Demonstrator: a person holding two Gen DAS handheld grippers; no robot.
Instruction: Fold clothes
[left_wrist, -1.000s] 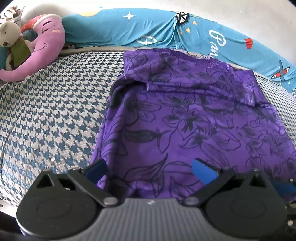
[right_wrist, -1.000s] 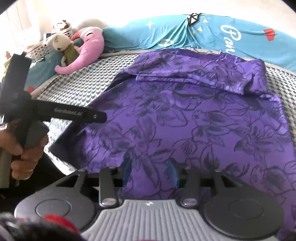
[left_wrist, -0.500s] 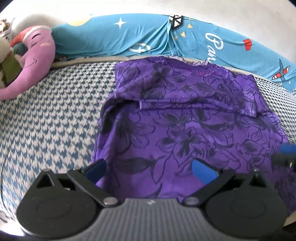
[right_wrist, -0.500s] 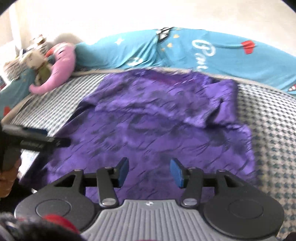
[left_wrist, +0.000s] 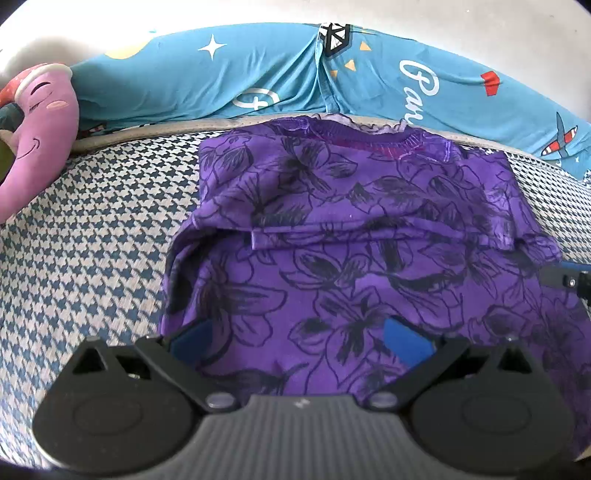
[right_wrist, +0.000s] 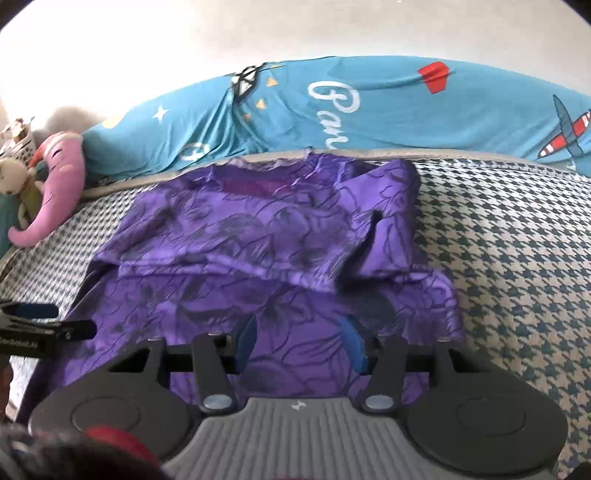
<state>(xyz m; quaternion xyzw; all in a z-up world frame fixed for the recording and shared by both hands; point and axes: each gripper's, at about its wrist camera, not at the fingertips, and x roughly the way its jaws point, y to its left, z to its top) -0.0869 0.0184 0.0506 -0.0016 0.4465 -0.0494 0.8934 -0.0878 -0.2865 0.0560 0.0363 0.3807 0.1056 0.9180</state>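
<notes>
Garment: purple floral-print knit top (left_wrist: 369, 236) lies on houndstooth-patterned bed cover (left_wrist: 92, 240), sleeves folded in.
Left gripper (left_wrist: 299, 338): jaws spread wide above hem.
Right gripper (right_wrist: 301, 341): jaws apart, empty.

Both grippers, left (left_wrist: 297, 338) and right (right_wrist: 301, 341), have black linkage arms, blue pads (left_wrist: 406, 338), silver screws and a ribbed grey body.

Bright daylight washes the wall (right_wrist: 147, 55) white toward eleven o'clock. Fisheye bending curves every edge. The right view looks softly blurred.
</notes>
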